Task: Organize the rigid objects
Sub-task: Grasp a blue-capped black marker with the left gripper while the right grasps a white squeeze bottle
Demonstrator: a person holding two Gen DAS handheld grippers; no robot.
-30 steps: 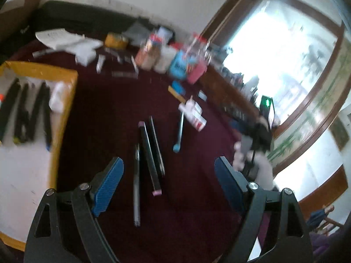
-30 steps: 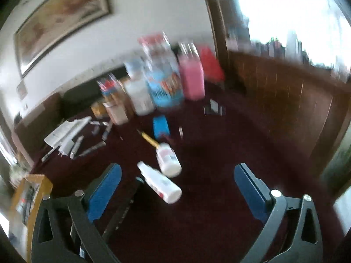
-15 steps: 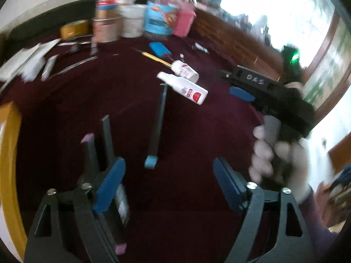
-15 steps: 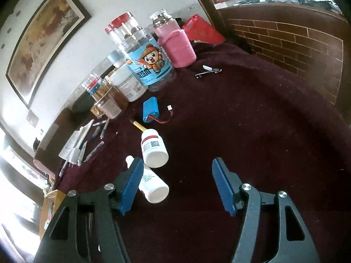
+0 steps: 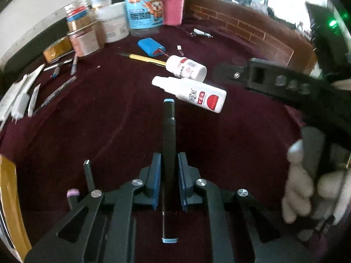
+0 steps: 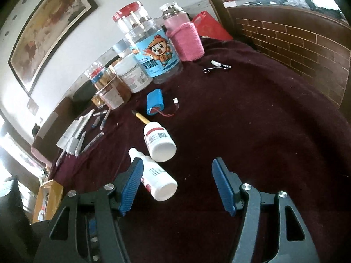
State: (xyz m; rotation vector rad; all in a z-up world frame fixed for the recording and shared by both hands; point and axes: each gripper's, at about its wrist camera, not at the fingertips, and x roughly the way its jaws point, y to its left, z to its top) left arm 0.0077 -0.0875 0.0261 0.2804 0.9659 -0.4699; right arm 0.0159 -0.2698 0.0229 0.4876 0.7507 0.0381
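My left gripper (image 5: 169,164) points down at the dark red cloth, its jaws closing tight on a black marker (image 5: 169,129) with light blue end caps; both blue pads press its barrel. Just beyond the marker's tip lie two white bottles, a slim one with a red mark (image 5: 193,95) and a stubbier one (image 5: 186,68). My right gripper (image 6: 177,177) is open, held low over the cloth. The slim bottle (image 6: 158,179) lies beside its left pad, and the stubby bottle (image 6: 159,142) is just ahead. The right pad stands well apart from both.
Jars (image 6: 153,54), a pink-sleeved bottle (image 6: 186,37), a blue battery pack (image 6: 156,102), a yellow-handled knife (image 5: 144,58) and nail clippers (image 6: 217,66) lie farther back. Pens (image 5: 54,92) sit left, near a yellow-rimmed tray (image 5: 8,197). A brick ledge (image 6: 296,43) bounds the right. A gloved hand (image 5: 302,186) holds the right gripper.
My left gripper swung from the other markers to the blue-capped marker and shut on it. My right gripper narrowed its jaws and sank slightly towards the slim white bottle.
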